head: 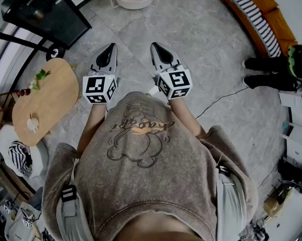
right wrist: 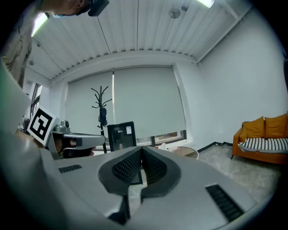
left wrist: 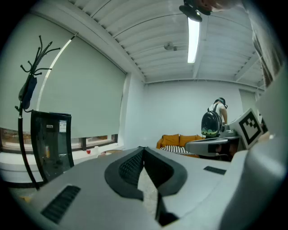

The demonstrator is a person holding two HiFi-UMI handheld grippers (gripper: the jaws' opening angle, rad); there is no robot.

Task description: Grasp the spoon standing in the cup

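Spoon: too small to make out.
Cup (head: 32,123): small and white, on the wooden worktop (head: 54,101) at far left, well apart from both claws.
Plant (head: 41,76): on the worktop's far end.
Left claw (head: 112,46): closed, empty, above grey floor (head: 204,40).
Right claw (head: 156,45): closed, empty, just beside the left one.
Far right: orange sofa (head: 268,17); a standing person (head: 270,73).

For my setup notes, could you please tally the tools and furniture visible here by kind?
Hand-held gripper: 2, the left hand-held gripper and the right hand-held gripper
Wooden table: 1
Orange sofa: 1
Black cabinet: 1
Coat stand: 1
Total: 6
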